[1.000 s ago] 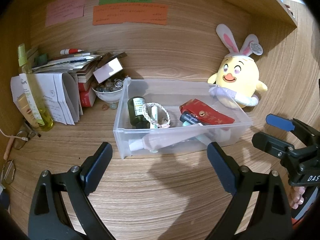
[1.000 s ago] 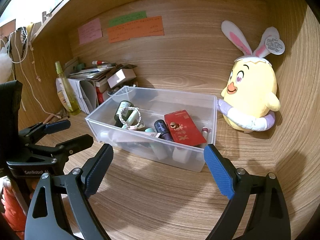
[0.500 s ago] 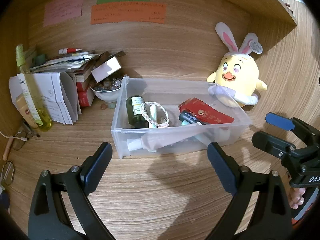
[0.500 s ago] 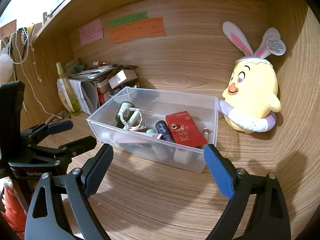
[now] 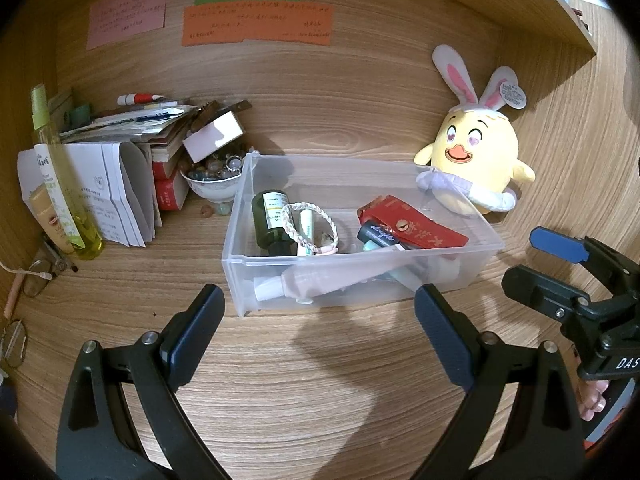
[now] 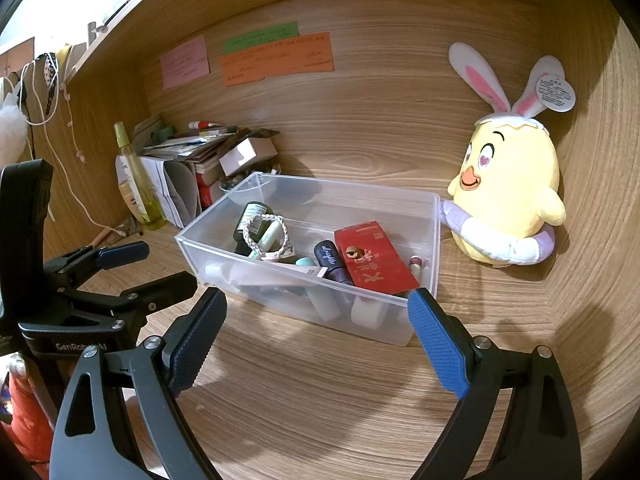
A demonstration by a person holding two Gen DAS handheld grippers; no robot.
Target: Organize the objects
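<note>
The clear plastic bin (image 5: 362, 280) sat on the wooden bench (image 5: 304, 380), straight ahead of both grippers and just beyond their tips; its long axis ran across the left wrist view and slanted away toward the right in the right wrist view. The left gripper (image 5: 316, 332) had its jaws wide apart and empty, with the near long wall of the bin just past them; the right gripper (image 6: 316, 336) was likewise spread wide, holding nothing, and faced the bin's near corner; neither looked clearly nearer, so I judged either hand could reach in by going forward and down over the rim.

The bench was smooth, pale wood grain; the bin was thin, translucent and straight-walled, likely to slide if pushed. Nearest inside lay a soft pink tube (image 5: 332, 280) along the front wall, white cap to the left; behind it a dark green bottle (image 5: 270, 224) lay on its side with a braided white bracelet (image 5: 310, 230) draped partly over it; to the right a flat red packet (image 5: 416, 228) rested tilted on a dark cylinder (image 5: 378, 234).

Farther off, just beside the bin's far right corner, stood a plush yellow chick (image 5: 476, 160) with rabbit ears; to the far left were a bowl of beads (image 5: 214, 184), stacked papers (image 5: 120, 184) and a tall yellow-green spray bottle (image 5: 64, 184); coloured paper notes (image 5: 256, 20) were stuck on the back panel.
</note>
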